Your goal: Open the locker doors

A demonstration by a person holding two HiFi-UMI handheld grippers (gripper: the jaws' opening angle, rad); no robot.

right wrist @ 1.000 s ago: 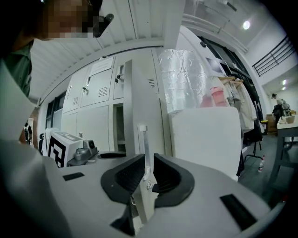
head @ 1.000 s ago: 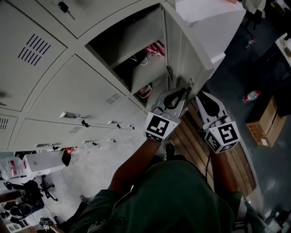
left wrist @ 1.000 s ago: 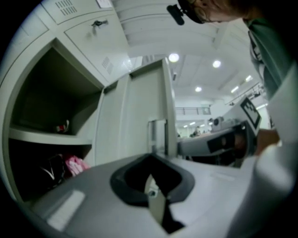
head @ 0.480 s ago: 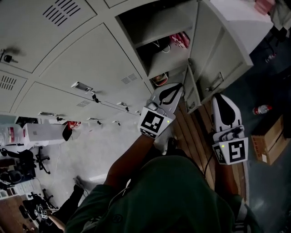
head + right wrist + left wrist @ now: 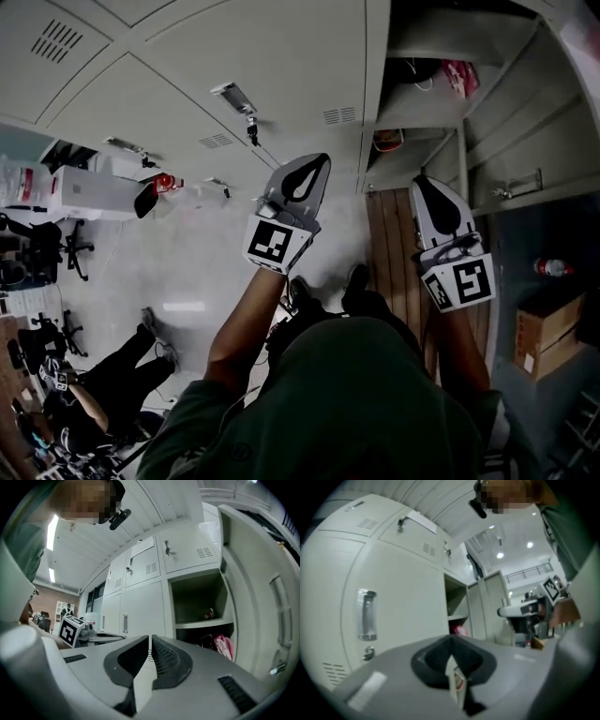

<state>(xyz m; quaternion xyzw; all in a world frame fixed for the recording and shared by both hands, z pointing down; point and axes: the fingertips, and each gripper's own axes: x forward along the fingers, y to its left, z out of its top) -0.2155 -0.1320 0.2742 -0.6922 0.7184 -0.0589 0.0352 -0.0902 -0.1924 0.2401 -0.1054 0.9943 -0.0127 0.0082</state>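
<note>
1. One locker compartment (image 5: 433, 120) on the far right already stands open. Its door (image 5: 525, 141) is swung out to the right, and a pink item (image 5: 222, 645) lies on the lower shelf.
2. The closed locker door (image 5: 281, 56) just left of that compartment is, as I judge it, the next to open. Its metal handle (image 5: 367, 615) sits near the door's edge, with a small lock (image 5: 369, 653) directly below it.
3. The left gripper (image 5: 315, 164) has its jaws drawn together with only a thin slit between them and nothing held. It is raised in front of the closed door, apart from it.
4. The right gripper (image 5: 421, 185) is likewise closed to a thin slit and empty. It points toward the open compartment.
5. The handle lies ahead and to the left of the left gripper, farther still from the right one, so the left gripper is the nearer.
6. The handle's long axis runs upright along the door. The left jaws would probably need to part and come in across it, then pull outward.
</note>
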